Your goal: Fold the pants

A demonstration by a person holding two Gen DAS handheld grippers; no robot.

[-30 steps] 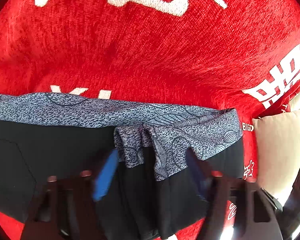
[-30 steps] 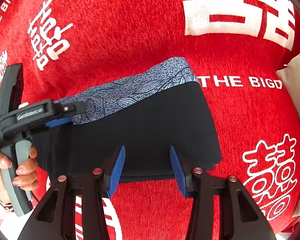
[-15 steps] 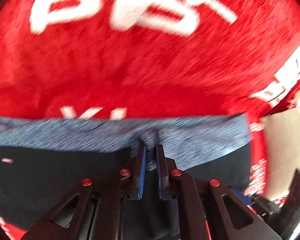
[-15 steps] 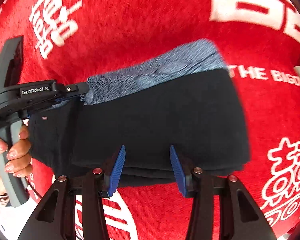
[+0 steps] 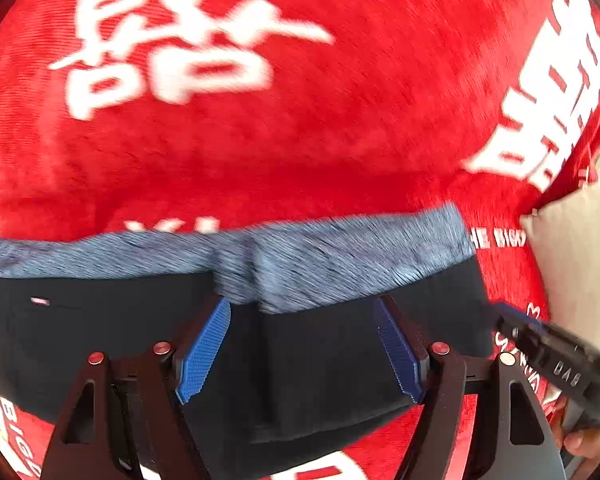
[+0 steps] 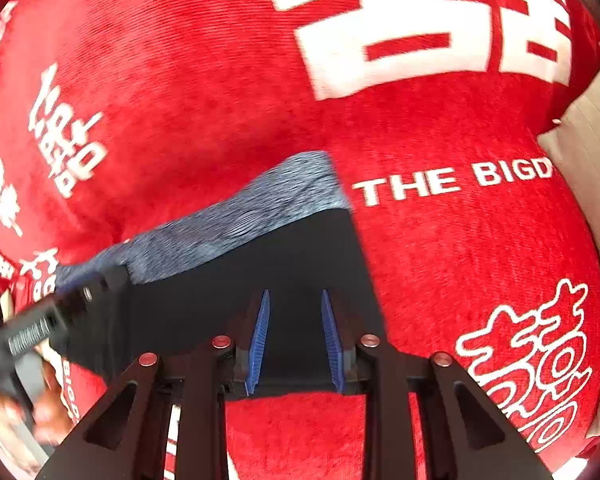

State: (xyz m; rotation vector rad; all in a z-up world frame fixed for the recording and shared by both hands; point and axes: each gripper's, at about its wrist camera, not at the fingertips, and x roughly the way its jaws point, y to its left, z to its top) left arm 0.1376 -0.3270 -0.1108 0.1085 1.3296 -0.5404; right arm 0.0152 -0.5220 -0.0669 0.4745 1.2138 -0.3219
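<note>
Red blanket (image 5: 300,140); only right view shows pants' (image 6: 284,280) edge.

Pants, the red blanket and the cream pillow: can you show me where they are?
pants (image 6: 284,280), right wrist view, middle of the black folded part
red blanket (image 6: 220,80), right wrist view, bare red patch above the pants
cream pillow (image 5: 572,264), left wrist view, its front face

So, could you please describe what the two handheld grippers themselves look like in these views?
Both the left gripper and the right gripper have a black frame with triangular cut-outs, small reddish round rivets at the joints, and blue ribbed finger pads. Seen from the right wrist camera, the left one's black body carries blurred white lettering above a grey handle. No cables or sleeves show.
</note>
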